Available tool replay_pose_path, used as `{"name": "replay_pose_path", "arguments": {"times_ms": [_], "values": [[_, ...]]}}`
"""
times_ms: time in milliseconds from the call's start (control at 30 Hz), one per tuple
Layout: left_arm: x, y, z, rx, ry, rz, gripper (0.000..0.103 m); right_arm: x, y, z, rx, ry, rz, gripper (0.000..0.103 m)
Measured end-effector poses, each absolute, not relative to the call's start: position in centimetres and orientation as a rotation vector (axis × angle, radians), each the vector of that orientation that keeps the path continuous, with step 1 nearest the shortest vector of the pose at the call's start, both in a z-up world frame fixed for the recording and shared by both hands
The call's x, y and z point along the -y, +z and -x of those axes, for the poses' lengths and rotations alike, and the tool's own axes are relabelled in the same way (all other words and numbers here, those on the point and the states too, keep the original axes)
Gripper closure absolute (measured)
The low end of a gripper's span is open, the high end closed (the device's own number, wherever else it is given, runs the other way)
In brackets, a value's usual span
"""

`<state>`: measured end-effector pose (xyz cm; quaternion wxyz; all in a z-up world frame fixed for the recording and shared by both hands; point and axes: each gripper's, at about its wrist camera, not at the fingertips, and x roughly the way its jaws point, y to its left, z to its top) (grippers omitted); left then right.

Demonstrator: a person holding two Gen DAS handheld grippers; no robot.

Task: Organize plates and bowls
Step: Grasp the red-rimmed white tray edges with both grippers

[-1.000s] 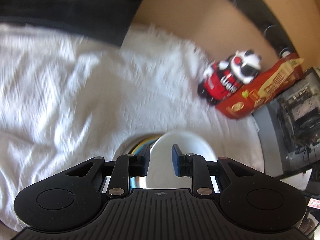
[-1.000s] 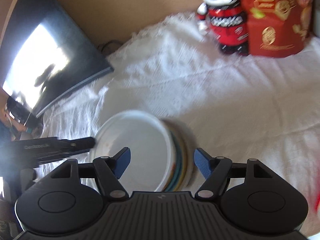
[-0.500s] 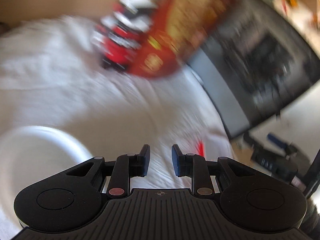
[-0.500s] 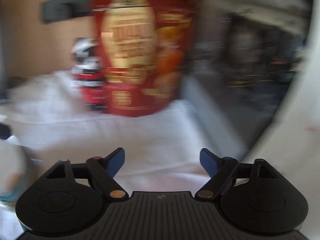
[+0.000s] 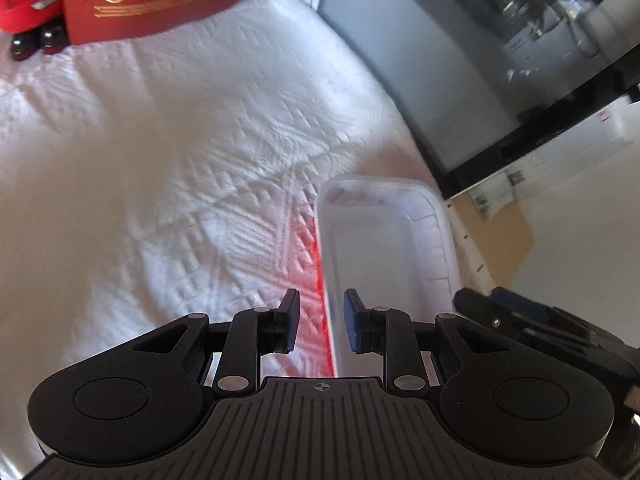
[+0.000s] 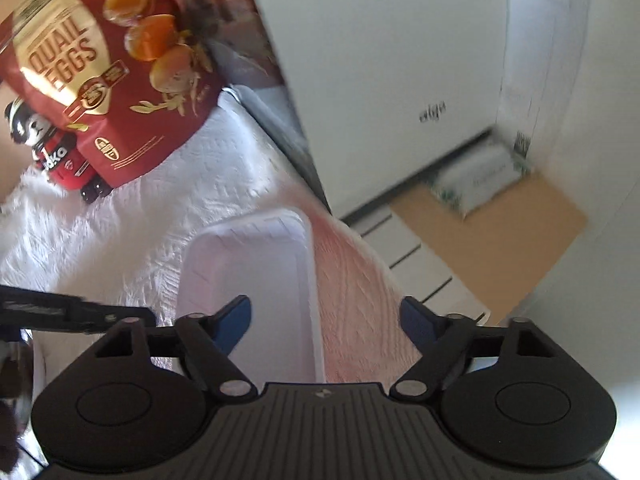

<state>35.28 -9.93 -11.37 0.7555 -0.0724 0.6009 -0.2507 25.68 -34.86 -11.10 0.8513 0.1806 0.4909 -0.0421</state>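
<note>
- While both grippers straddle the plastic tray's side walls, I judge they are reaching to grip it.
- Left gripper: jaws narrowly apart around the wall at 12 o'clock.
- Right gripper: jaws closing, not yet touching; next, clamp.

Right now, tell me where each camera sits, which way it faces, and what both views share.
Left wrist: on the left hand-held gripper, facing steeply down at the white cloth; its narrow-set fingers straddle the near rim of the clear plastic tray.
Right wrist: on the right hand-held gripper, facing down at the tray's far side; its jaws are closing, the rim between them untouched.
Shared: tray, cloth, red quail-egg box, toy figure; each view catches the other gripper's edge.
</note>
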Motion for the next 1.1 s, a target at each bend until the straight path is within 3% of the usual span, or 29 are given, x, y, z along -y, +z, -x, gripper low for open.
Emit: {"name": "replay_pose_path", "arguments": {"times_ms": [67, 167, 267, 533, 700, 1100], "values": [[10.8, -12.3, -35.7, -1.34, -0.54, 0.154, 0.077, 34.7, -12.1, -26.2, -1.06, -0.051, -0.408, 0.051], [11.5, -13.4, -35.8, -1.375, -0.543, 0.15, 0.077, 34.4, -13.0, -27.0, -1.089, 0.003, -0.429, 0.057], [10.6, -13.6, -35.6, -1.384, -0.533, 0.195, 0.084, 33.8, -13.5, -28.2, -1.118, 0.061, -0.431, 0.062], [1.7, -10.6, -33.6, -1.319, -0.334, 0.233, 0.084, 28.3, -12.2, -31.2, -1.138, 0.307, -0.425, 0.062], [-2.6, -11.6, -31.6, -1.345, -0.21, 0.239, 0.086, 22.3, -12.9, -31.9, -1.182, 0.45, -0.396, 0.059], [-3.9, -13.6, -31.3, -1.382, -0.204, 0.275, 0.089, 20.9, -14.3, -32.6, -1.317, 0.424, -0.344, 0.056]]}}
